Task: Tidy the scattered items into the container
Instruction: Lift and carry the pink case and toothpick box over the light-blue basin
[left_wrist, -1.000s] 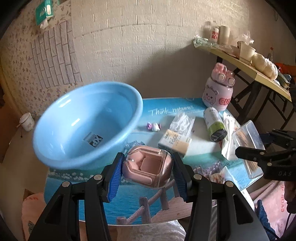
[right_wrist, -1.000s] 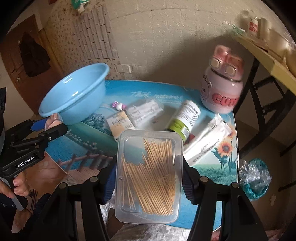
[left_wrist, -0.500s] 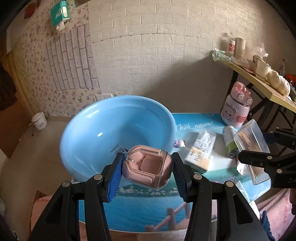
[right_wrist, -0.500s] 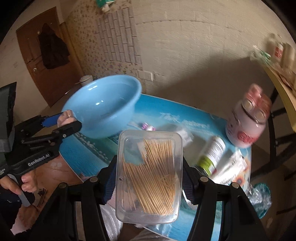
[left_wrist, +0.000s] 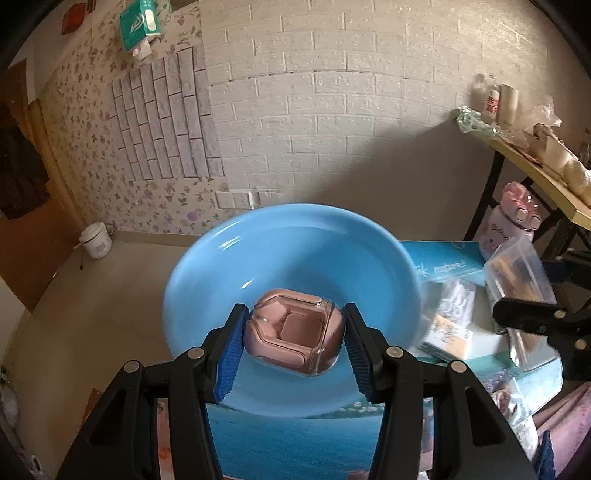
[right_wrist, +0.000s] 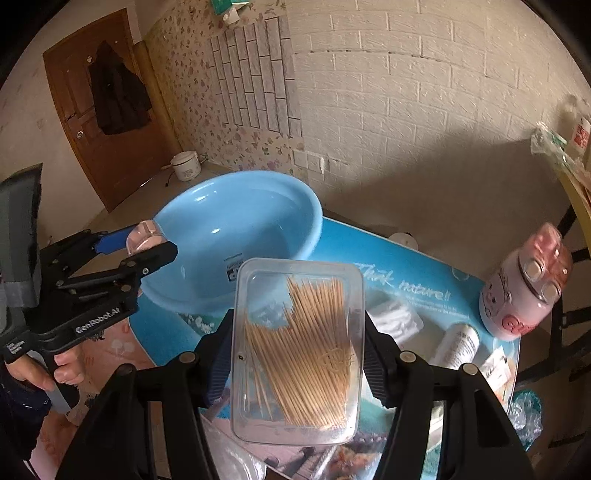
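Table: blue basin | left fingers grasp pink case | right fingers grasp toothpick box

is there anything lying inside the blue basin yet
No, the blue basin shows only a bare interior with a label sticker, while the toothpick box sits clamped in the right gripper.

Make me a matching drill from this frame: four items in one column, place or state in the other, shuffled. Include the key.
Items:
1. pink earbud case
2. toothpick box
3. blue basin
4. pink bear bottle

Place or state:
A. stands upright at the table's far right
B. clamped in the left tongs
C. sits on the table's left end, nothing visible inside
D. clamped in the right tongs

Pairs: 1-B, 2-D, 3-C, 4-A
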